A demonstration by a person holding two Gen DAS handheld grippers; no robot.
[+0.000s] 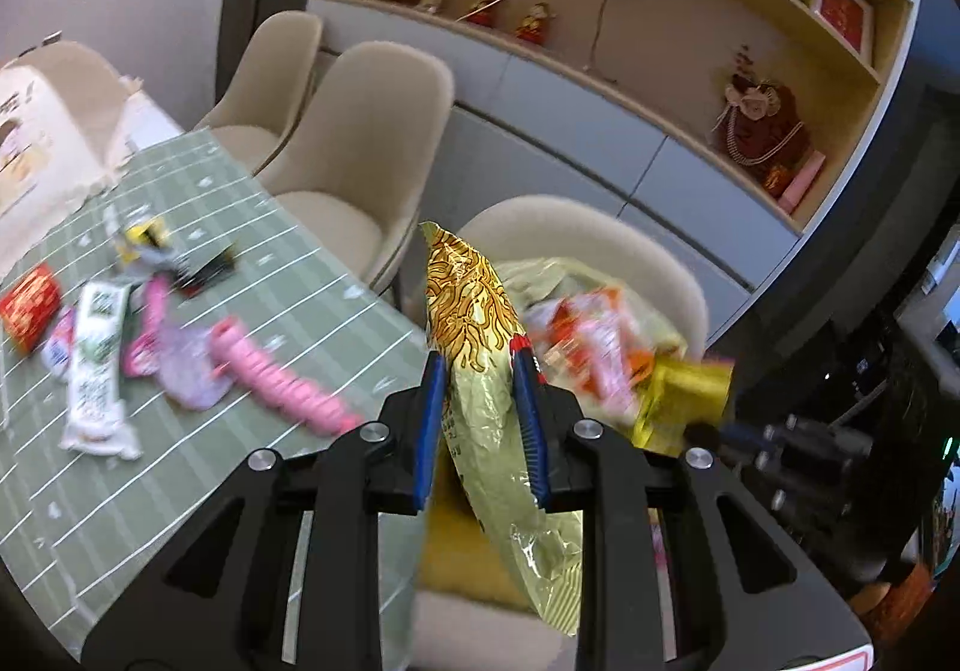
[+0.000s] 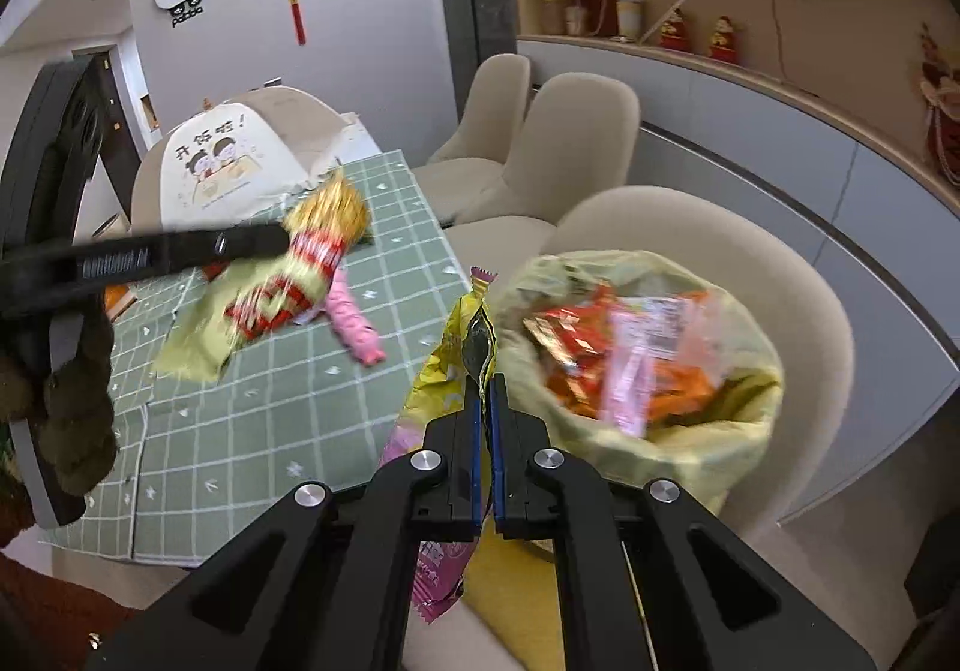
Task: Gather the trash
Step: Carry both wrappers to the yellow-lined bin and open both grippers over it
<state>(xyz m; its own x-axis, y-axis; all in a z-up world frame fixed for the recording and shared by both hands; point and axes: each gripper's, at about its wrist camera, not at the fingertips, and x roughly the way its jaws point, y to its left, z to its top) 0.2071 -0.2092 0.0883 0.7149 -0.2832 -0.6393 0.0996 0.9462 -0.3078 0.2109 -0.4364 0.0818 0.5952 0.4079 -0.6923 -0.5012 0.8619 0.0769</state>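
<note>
At centre of left wrist view: left gripper [image 1: 478,365] clenched on one gold-patterned snack packet [image 1: 480,335], held upright. Right of it, one yellow trash bag [image 1: 606,275] on beige chair [image 1: 600,227], wrappers inside. At left on green checked tablecloth [image 1: 240,227]: roughly eight loose wrappers, blurred, including one pink wrapper [image 1: 282,380]. At lower centre of right wrist view: right gripper [image 2: 487,384] clamped on one yellow-and-pink packet [image 2: 438,401], beside bag rim. Three beige chairs along table edge.

Glossy gold-and-green foil wrapper [image 1: 480,371] crinkles between the left gripper [image 1: 480,407]'s blue ribbed pads; beyond the jaws, a thin yellow plastic bag [image 2: 744,431] holds shiny wrappers; matt checked cloth [image 1: 180,461] lies left of them
</note>
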